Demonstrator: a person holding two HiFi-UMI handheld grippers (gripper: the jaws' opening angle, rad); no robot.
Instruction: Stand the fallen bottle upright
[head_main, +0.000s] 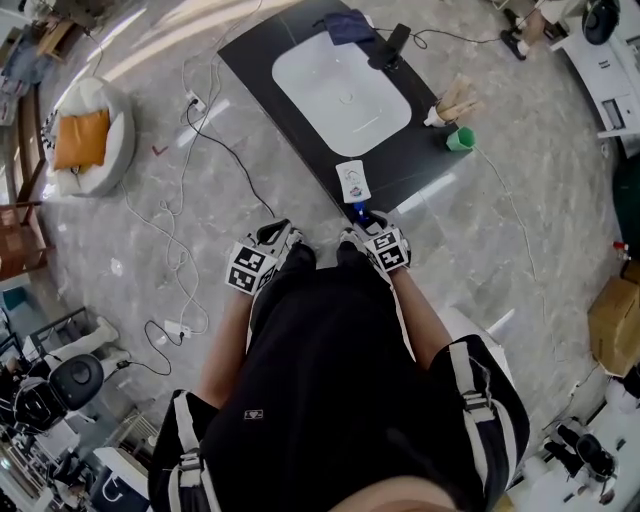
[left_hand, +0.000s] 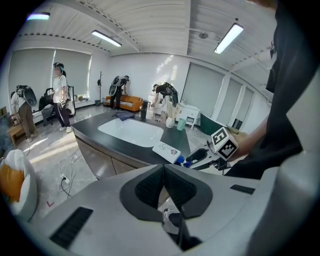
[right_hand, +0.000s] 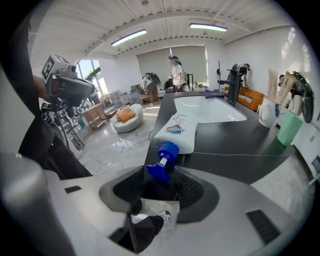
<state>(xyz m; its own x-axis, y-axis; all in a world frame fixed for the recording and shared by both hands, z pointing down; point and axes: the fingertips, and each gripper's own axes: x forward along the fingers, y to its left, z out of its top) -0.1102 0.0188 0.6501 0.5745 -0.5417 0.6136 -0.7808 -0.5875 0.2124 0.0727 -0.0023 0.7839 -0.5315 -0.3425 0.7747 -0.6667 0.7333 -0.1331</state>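
The white spray bottle (head_main: 352, 182) (right_hand: 177, 132) (left_hand: 166, 149) lies on its side at the near corner of the dark counter (head_main: 300, 130). Its blue spray head (right_hand: 162, 162) points toward me. My right gripper (head_main: 365, 222) (right_hand: 160, 182) (left_hand: 200, 156) is at that head. Its jaws stand apart with the blue nozzle between their tips, and the pads do not press on it. My left gripper (head_main: 283, 232) (left_hand: 163, 172) hangs off the counter's edge to the left, over the floor. It is shut with nothing between its pads.
A white sink basin (head_main: 340, 80) fills the counter's middle, with a black faucet (head_main: 388, 45) and dark cloth (head_main: 348, 25) behind. A green cup (head_main: 460, 139) and a pale jar (head_main: 445, 105) stand at the right edge. Cables (head_main: 180, 240) cross the floor. People stand far back.
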